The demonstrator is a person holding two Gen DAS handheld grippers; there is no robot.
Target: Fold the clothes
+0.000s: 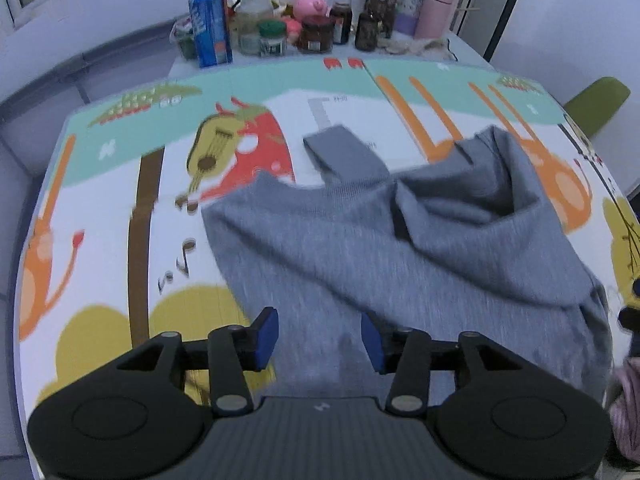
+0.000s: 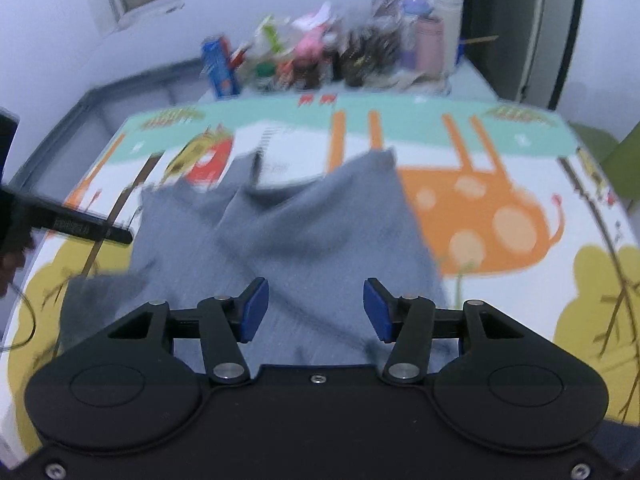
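Left wrist view: left gripper (image 1: 319, 339) spread wide, nothing between its blue pads, above the near part of a grey garment (image 1: 360, 248) lying rumpled on the cartoon mat (image 1: 100, 208). Bottles and jars (image 1: 316, 20) at far edge.

Right wrist view, blurred: right gripper (image 2: 316, 309) spread, empty, over the same garment (image 2: 288, 232).

A matte black left gripper (image 1: 319, 338) is seen, with blue rectangular pads (image 1: 267, 338) on its fingers, silver pivot pins, round embossed discs and a ribbed grey centre plate. The black right gripper (image 2: 316, 309) is built alike, with blue pads (image 2: 253, 309), a smooth centre plate and silver screws.
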